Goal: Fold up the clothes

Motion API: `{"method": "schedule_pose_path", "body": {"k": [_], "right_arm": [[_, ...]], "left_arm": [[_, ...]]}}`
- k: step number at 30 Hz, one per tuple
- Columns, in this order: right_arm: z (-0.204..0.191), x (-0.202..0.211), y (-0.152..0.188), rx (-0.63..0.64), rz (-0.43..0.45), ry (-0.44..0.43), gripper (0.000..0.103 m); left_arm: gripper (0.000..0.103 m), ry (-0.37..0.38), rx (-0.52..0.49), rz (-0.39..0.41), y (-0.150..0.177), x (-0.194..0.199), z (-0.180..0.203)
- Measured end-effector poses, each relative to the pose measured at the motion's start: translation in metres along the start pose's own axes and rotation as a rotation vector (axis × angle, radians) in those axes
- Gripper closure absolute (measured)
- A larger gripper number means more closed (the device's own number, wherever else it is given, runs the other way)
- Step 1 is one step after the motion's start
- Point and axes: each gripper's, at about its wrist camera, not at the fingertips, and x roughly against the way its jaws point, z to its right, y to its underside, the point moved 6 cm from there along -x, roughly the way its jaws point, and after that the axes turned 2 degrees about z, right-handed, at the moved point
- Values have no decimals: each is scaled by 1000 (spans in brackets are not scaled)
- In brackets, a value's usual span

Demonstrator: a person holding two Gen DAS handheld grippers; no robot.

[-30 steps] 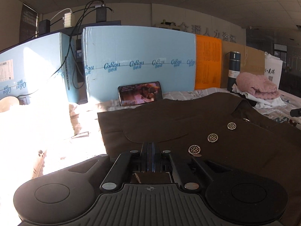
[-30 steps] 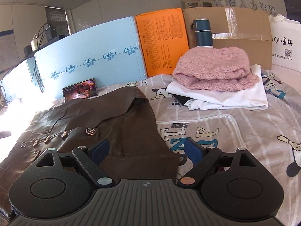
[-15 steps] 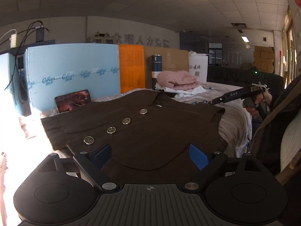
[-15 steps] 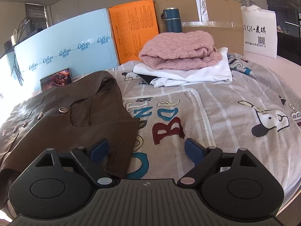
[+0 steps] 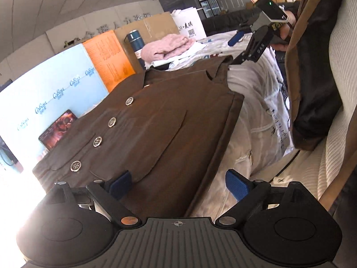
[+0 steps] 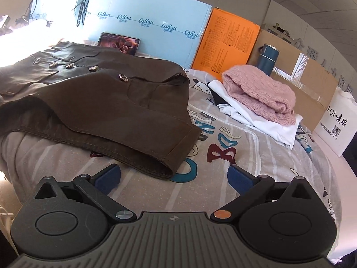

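A brown buttoned vest [image 5: 169, 120] lies flat on the bed, collar toward the far boxes. My left gripper [image 5: 178, 185] hovers open at the vest's hem, its left pad over the fabric and its right pad over the sheet, holding nothing. In the right wrist view the vest [image 6: 100, 107] spreads across the left half. My right gripper [image 6: 174, 178] stands open and empty over the sheet, just short of the vest's near corner. From the left wrist view the right gripper [image 5: 235, 49] appears beside the vest's shoulder, held by a hand [image 5: 286, 31].
A folded pink sweater [image 6: 258, 91] rests on a folded white garment [image 6: 263, 122] at the back right. Behind stand blue foam boards [image 6: 147, 29], an orange box [image 6: 225, 42], a thermos [image 6: 267, 59], a propped phone [image 6: 120, 43] and a white bag [image 6: 337, 120]. The person's coat [image 5: 316, 71] fills the right.
My left gripper, shut one second ago, has opened, and its view has swung right and tilted. My right gripper has backed off from over the vest to the sheet beside it, still open.
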Motion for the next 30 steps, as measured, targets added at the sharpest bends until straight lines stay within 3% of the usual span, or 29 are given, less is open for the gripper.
{"method": "schedule_pose_path", "body": {"k": [3,8,13,16,19,21,23,27,29,30], "right_arm": [[-9,-9,-7,27,20,-23,0],[-23,-17,-24,93,71,-88,0],[-26,-27,-36,123,99,-107,0],[-21,-40,-30,152,87,-36,1],[-21,-37,-29,176,145,1,4],[-24,-32,-29,209,172,16,13],[-30,-29,-28,255,174,11,18],[-35,-27,-25,287,165,-3,19],[-35,-27,-25,264,164,-7,20],[-37,-28,-26,255,165,-15,26]], "left_arm": [[10,-76,-41,-31,5,1,-1],[10,-131,23,69,-2,15,-19],[10,-202,18,151,-11,18,-35],[11,-219,-3,152,-6,12,-36],[29,-195,-18,155,-5,11,-33],[38,-183,-34,137,-3,13,-27],[38,-171,-50,120,0,15,-22],[37,-148,-82,85,5,19,-11],[34,-176,-60,103,5,19,-14],[36,-189,-49,112,5,18,-16]]}}
